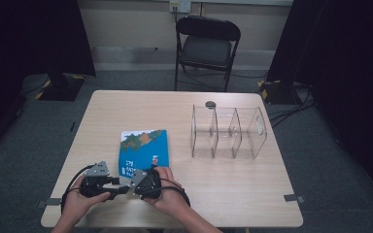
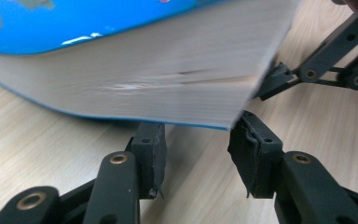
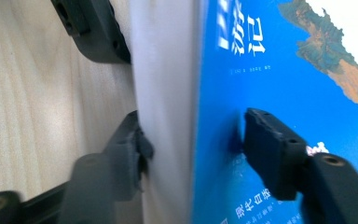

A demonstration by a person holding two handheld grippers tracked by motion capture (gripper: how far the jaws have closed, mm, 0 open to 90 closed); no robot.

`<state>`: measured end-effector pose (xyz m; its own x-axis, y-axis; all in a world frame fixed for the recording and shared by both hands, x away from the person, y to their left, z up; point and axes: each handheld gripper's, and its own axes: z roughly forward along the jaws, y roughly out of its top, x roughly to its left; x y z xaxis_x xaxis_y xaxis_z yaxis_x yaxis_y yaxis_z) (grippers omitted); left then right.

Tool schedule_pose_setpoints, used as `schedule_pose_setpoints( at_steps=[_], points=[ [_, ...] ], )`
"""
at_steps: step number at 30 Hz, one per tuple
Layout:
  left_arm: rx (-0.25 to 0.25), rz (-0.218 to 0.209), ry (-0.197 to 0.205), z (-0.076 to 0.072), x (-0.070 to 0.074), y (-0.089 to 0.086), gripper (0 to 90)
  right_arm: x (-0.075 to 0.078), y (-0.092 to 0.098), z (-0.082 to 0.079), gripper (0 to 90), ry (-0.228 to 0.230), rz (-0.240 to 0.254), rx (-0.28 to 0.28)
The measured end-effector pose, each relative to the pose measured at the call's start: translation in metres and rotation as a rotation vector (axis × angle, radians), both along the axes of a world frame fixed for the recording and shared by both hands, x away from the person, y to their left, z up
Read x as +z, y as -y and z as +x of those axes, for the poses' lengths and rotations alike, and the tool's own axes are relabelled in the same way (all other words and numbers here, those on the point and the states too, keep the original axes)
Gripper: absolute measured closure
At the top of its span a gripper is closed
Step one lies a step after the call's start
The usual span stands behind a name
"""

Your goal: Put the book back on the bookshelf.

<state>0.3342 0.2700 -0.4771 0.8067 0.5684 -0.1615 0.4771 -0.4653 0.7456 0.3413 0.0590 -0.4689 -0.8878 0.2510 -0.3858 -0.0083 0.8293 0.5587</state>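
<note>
**Both tools at near edge of blue book**

Blue book lies on the surface, near edge lifted, at about 7 o'clock from the clear acrylic organizer. Right tool straddles the book's near edge: one jaw pressed against the page block, the other on the blue cover; gripping the book. Left tool sits low under the raised corner, jaws near their narrowest with a gap between them and nothing pinched. Left tool is at 9 o'clock from the right tool in the high view.
</note>
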Motion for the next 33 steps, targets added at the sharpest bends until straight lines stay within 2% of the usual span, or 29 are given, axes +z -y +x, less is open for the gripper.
schedule_pose_setpoints(
  at_steps=[1,3,5,6,9,10,14,16,17,18,19,21,22,24,25,31,33],
  points=[
    [-0.009,0.009,0.008,0.001,0.000,0.000,55.9,0.001,0.000,0.000,44.3,0.004,-0.004,0.001],
    [-0.011,-0.002,0.019,0.001,-0.001,0.000,53.5,0.003,0.001,0.000,47.4,0.004,-0.008,0.001],
    [0.004,0.026,0.044,0.001,-0.001,0.000,42.9,0.005,0.002,0.001,49.2,-0.007,-0.004,0.004],
    [0.011,0.055,0.061,0.001,-0.001,-0.001,38.7,0.006,0.002,0.001,49.6,-0.008,-0.006,0.002],
    [0.027,0.065,0.091,0.002,-0.003,-0.004,27.7,0.008,0.003,0.003,50.2,-0.023,-0.010,-0.001],
    [0.017,0.076,0.106,0.003,-0.003,-0.006,25.7,0.009,0.003,0.003,50.6,-0.031,-0.016,-0.002],
    [0.030,0.094,0.104,0.005,-0.005,-0.009,20.5,0.015,0.006,0.004,51.7,-0.049,-0.033,0.000],
    [0.034,0.093,0.103,0.006,-0.007,-0.010,19.8,0.020,0.008,0.006,52.3,-0.063,-0.026,0.001],
    [0.035,0.078,0.095,0.006,-0.008,-0.009,18.8,0.023,0.009,0.007,52.7,-0.065,-0.023,0.004],
    [0.022,0.096,0.102,0.007,-0.008,-0.010,17.9,0.025,0.010,0.008,52.9,-0.069,-0.029,0.006],
    [0.020,0.092,0.101,0.006,-0.008,-0.009,17.7,0.027,0.012,0.010,53.0,-0.085,-0.017,0.008],
    [0.015,0.092,0.104,0.006,-0.009,-0.009,17.4,0.031,0.013,0.011,54.2,-0.091,-0.024,0.007],
    [0.011,0.094,0.106,0.006,-0.009,-0.009,16.6,0.034,0.014,0.011,54.5,-0.085,-0.020,0.003],
    [0.008,0.091,0.108,0.006,-0.010,-0.009,16.4,0.040,0.016,0.013,55.4,-0.102,-0.007,0.001],
    [0.005,0.107,0.107,0.005,-0.010,-0.009,16.4,0.043,0.016,0.014,55.9,-0.101,-0.006,-0.007],
    [0.006,0.119,0.105,0.004,-0.010,-0.009,16.4,0.064,0.020,0.020,58.7,-0.113,0.008,-0.019],
    [0.017,0.109,0.100,0.004,-0.011,-0.009,16.4,0.068,0.021,0.022,59.0,-0.123,0.009,-0.023]
  ],
)
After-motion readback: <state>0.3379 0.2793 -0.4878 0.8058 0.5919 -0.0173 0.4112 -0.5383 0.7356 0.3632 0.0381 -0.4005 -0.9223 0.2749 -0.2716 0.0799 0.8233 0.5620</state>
